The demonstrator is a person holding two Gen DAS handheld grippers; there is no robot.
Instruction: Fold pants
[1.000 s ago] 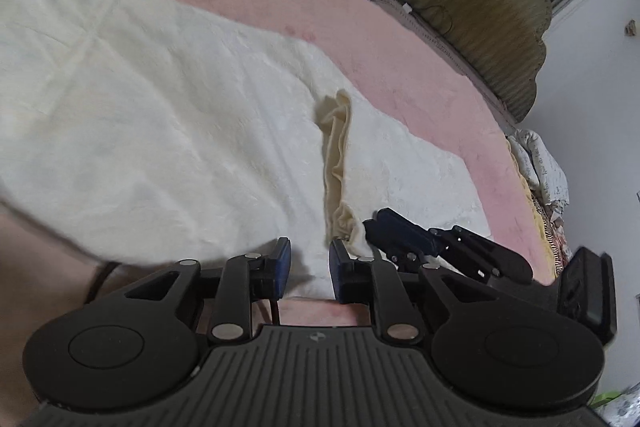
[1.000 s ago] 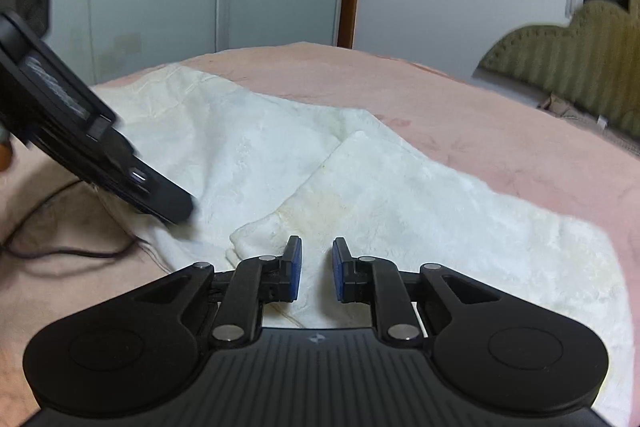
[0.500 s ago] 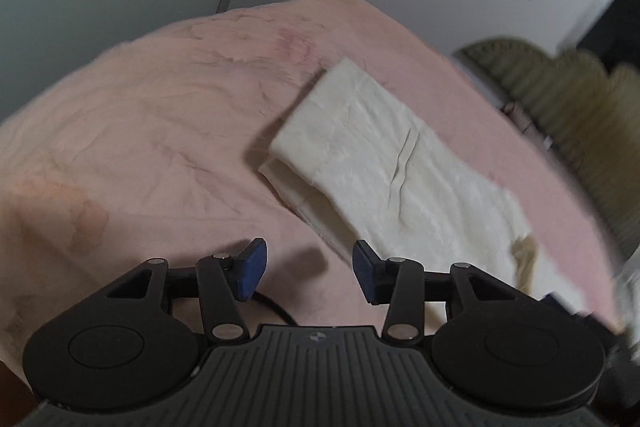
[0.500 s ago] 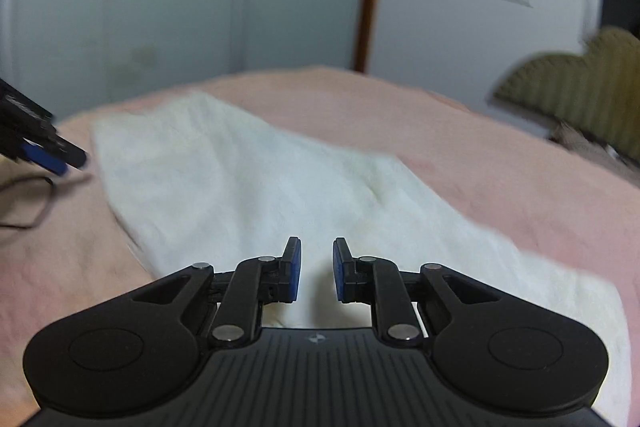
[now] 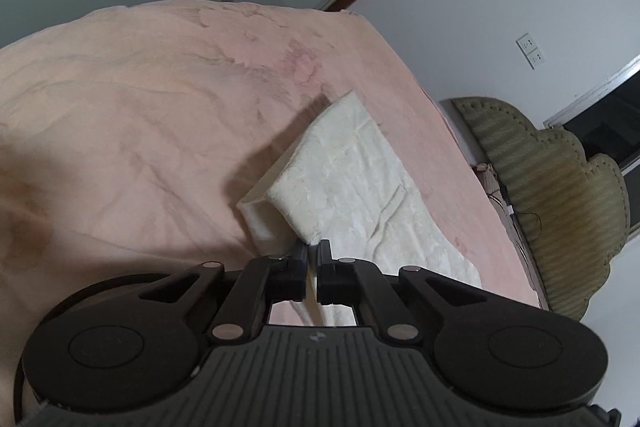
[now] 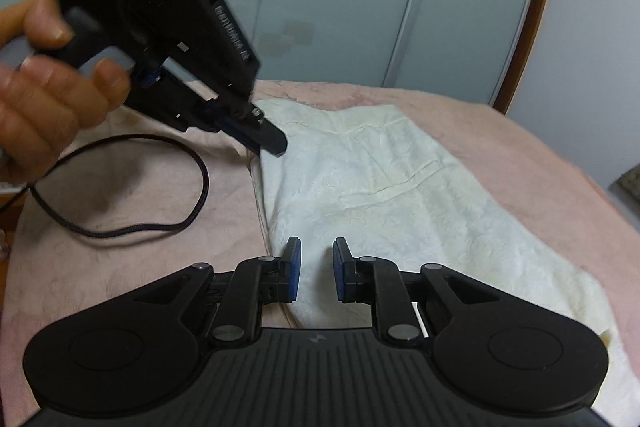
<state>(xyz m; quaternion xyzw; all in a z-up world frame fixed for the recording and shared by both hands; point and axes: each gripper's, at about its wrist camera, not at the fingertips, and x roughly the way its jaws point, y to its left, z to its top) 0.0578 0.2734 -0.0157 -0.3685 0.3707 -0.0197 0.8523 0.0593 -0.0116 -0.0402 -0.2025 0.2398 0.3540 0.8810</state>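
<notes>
Cream pants [image 5: 352, 187] lie folded lengthwise on a pink bed cover [image 5: 140, 127]. My left gripper [image 5: 313, 251] is shut on the near corner of their end, with a strip of cream cloth pinched between the pads. In the right wrist view a hand [image 6: 44, 95] holds that left gripper [image 6: 274, 143], and its tips sit at the far left corner of the pants [image 6: 400, 207]. My right gripper [image 6: 316, 267] hovers over the near left edge of the cloth. A narrow gap shows between its blue pads, and nothing is gripped in it.
A black cable [image 6: 192, 203] loops over the bed cover [image 6: 120, 267] left of the pants. An olive padded headboard [image 5: 560, 195] stands at the right. Pale sliding doors [image 6: 360, 7] rise behind the bed, and a wall socket [image 5: 530, 51] sits on the white wall.
The left gripper's jaws, wide apart half a second ago, have shut on the pants' corner. The right wrist view has swung left, so the left gripper and the hand now fill its upper left.
</notes>
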